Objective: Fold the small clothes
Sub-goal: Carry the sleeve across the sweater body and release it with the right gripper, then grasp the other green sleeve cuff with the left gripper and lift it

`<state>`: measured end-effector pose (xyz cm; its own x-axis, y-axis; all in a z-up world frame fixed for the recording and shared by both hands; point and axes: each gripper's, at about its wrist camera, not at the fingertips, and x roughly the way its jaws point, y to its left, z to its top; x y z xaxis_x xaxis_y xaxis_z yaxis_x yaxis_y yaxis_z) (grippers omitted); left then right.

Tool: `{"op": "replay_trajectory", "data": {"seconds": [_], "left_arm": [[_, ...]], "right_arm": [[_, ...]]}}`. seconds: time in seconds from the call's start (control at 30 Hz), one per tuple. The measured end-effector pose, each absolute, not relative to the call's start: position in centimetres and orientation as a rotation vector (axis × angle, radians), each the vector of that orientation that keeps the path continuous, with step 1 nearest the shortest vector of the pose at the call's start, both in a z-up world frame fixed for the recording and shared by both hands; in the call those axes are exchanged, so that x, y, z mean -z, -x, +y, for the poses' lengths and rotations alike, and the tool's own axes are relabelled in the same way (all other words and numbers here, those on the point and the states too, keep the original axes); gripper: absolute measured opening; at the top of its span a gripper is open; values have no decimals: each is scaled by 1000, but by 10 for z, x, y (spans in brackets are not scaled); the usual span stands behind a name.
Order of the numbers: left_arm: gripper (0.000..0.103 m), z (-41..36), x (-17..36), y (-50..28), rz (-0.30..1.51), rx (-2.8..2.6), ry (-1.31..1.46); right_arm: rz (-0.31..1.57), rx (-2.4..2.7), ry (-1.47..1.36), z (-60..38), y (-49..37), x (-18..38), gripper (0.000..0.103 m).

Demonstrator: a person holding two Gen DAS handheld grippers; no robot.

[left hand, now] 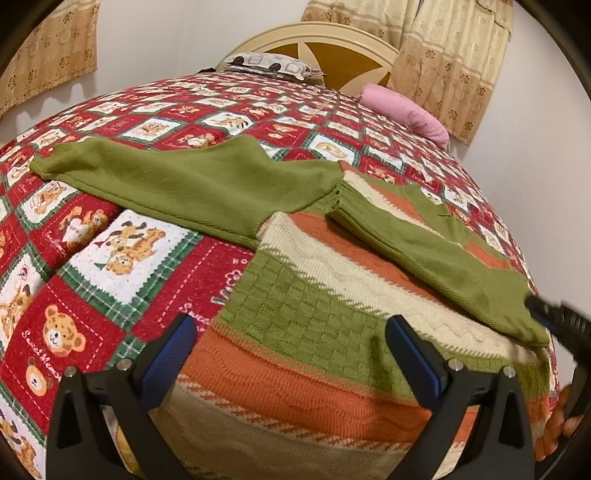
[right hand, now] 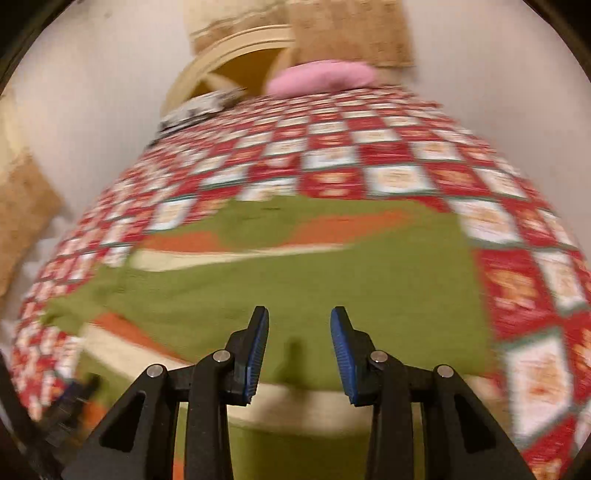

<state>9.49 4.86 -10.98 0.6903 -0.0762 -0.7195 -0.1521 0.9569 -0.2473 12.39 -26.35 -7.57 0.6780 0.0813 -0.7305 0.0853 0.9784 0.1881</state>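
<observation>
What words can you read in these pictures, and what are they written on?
"Sweet Memory": red square with a teddy bear's face on the bedspread; the last letters are hard to make out.
White stitched letters on the bedspread's red square beside the sweater: partly hidden, unreadable.
Right wrist view: too blurred to read anything.

- Home bedroom: bed (left hand: 110, 258) under red patchwork teddy-bear quilt (left hand: 85, 317).
- Beyond the quilt: cream arched headboard (left hand: 314, 35), patterned pillow (left hand: 269, 66), pink pillow (left hand: 406, 107).
- Behind the headboard: floral beige curtains (left hand: 450, 55), plain white wall (left hand: 155, 37).
</observation>
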Motion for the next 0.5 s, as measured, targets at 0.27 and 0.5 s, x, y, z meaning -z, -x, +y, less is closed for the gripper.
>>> {"op": "replay_trajectory", "data": {"seconds": [0.27,0.5], "left_arm": [[103,46,112,-98,832,-54,275],[103,52,110,-96,850,5,274]], "right_arm": [[832,45,-392,-339,-98,111,36],[838,66,-190,-307,-107,111,60]]}}
